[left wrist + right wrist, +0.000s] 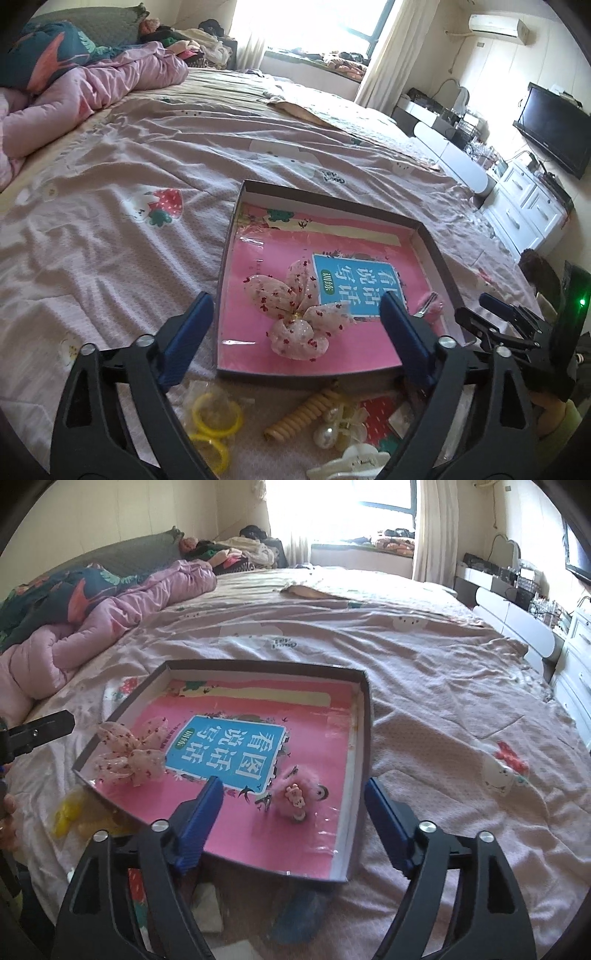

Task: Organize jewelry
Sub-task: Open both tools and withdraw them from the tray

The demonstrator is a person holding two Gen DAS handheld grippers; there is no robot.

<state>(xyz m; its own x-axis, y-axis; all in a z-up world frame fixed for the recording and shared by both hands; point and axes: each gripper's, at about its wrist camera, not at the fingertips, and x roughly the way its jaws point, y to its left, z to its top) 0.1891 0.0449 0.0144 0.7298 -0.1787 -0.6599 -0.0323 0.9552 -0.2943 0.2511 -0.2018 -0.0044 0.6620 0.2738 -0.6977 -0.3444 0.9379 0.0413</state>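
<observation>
My left gripper (297, 325) stands spread wide with nothing between its blue fingers (192, 325); just ahead of it the fabric bow (295, 314) lies in the near part of the tray (436, 254). My right gripper (295, 812) is spread too and grips nothing; the fluffy pink hair clip (299, 794) lies in the tray just beyond its fingertips, slightly left of centre.

Below my left gripper, on my side of the tray's near wall, loose pieces lie on the bedspread (110, 258): yellow rings (218, 413) to the lower left, a coiled hair tie (306, 413) in the middle, a pearl ornament (327, 435) beside it, and a white claw clip (351, 461) nearest me. The near wall stands between them and the tray floor.

The tray rests on a wrinkled pink bedspread. A pink quilt (92, 96) is bunched far to the left, a bright window (369, 506) is far ahead, and white drawers (528, 206) and a television (554, 129) stand to the right.
</observation>
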